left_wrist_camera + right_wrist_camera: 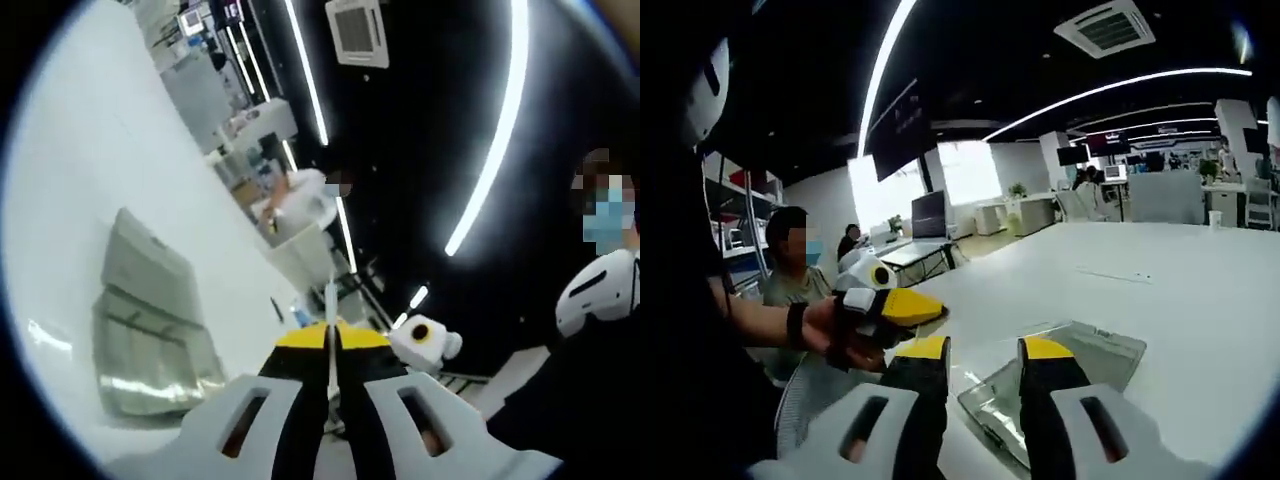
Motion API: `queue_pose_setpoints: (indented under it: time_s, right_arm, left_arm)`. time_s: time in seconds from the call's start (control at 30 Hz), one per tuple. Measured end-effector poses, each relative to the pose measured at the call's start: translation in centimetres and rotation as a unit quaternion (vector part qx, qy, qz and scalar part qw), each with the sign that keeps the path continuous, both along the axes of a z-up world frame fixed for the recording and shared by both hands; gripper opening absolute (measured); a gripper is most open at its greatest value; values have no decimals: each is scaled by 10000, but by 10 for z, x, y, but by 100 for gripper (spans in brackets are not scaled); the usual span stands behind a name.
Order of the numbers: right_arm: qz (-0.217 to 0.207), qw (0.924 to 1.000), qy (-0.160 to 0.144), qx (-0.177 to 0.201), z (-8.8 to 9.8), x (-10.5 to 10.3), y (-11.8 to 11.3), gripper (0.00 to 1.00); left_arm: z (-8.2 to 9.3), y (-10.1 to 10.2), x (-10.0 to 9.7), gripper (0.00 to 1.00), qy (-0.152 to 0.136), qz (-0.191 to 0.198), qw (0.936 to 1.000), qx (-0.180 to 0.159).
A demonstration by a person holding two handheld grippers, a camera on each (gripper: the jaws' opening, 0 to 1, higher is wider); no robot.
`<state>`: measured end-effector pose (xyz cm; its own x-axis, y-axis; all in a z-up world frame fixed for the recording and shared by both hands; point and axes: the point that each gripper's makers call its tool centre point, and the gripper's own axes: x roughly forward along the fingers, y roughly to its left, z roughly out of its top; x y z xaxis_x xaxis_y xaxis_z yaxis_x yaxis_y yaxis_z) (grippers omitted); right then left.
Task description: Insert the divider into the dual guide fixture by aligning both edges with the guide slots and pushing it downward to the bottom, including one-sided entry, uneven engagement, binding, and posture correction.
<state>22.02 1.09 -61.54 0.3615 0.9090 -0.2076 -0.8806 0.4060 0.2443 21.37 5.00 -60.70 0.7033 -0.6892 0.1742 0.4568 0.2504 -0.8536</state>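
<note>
Both yellow-tipped grippers hover above the white table (1200,290): left gripper (330,335) pinching a thin clear divider plate (330,310), right gripper (985,350) unclenched. Lower that plate squarely into the transparent guide fixture (1070,365), edges level, to avoid binding

table (1200,300) open beyond fixture (1060,385)

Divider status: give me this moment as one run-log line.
left gripper: shut on divider, held edge-on | right gripper: open, empty | clear fixture: on white table, no divider in it | insertion: not begun

Bright ceiling strip lights (500,130) glare against dark ceiling; fisheye edges bend, slightly soft.
</note>
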Motion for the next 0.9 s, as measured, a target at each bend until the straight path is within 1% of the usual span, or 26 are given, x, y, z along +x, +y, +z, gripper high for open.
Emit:
queue_pose_setpoints:
  time_s: [0.03,0.13,0.2,0.23,0.27,0.33,0.4,0.47,0.5,0.53,0.57,0.67,0.77,0.9]
  right_arm:
    - [2,9995,195,245,4,-2,2,22]
    - [-22,9960,530,719,12,-3,4,19]
    - [-79,9928,663,992,17,-2,4,18]
    - [-105,9919,696,1053,18,-1,3,18]
    - [-151,9888,816,1240,21,0,2,17]
    - [-143,9844,967,1466,25,0,3,17]
    - [-125,9809,1128,1580,25,-1,4,15]
    - [-110,9758,1196,1826,30,0,4,13]
    - [-170,9705,1298,2025,35,2,3,13]
    - [-173,9689,1314,2088,37,2,3,13]
    - [-183,9657,1354,2210,40,3,2,13]
    - [-134,9646,1436,2206,39,3,4,14]
    - [-86,9636,1471,2229,40,1,6,13]
    - [-77,9583,1596,2368,41,1,6,13]
  left_arm:
    - [1,0,0,0,-18,-7,10000,1]
    - [6,-1,1,0,-66,-11,9999,-107]
    - [9,-1,1,0,-107,0,9998,-164]
    - [10,-1,2,0,-114,1,9998,-174]
    - [10,-1,2,0,-117,2,9998,-190]
    - [12,-2,3,0,-140,6,9995,-268]
    - [15,-3,2,0,-169,-5,9993,-335]
    - [19,-5,2,0,-241,-11,9989,-410]
    - [21,-5,2,0,-237,-9,9985,-498]
    - [23,-5,3,0,-256,7,9982,-535]
    - [24,-5,3,0,-266,8,9981,-561]
    - [26,-5,3,0,-279,14,9976,-640]
    - [26,-8,2,0,-268,-70,9974,-668]
    - [26,-8,1,0,-298,-47,9971,-699]
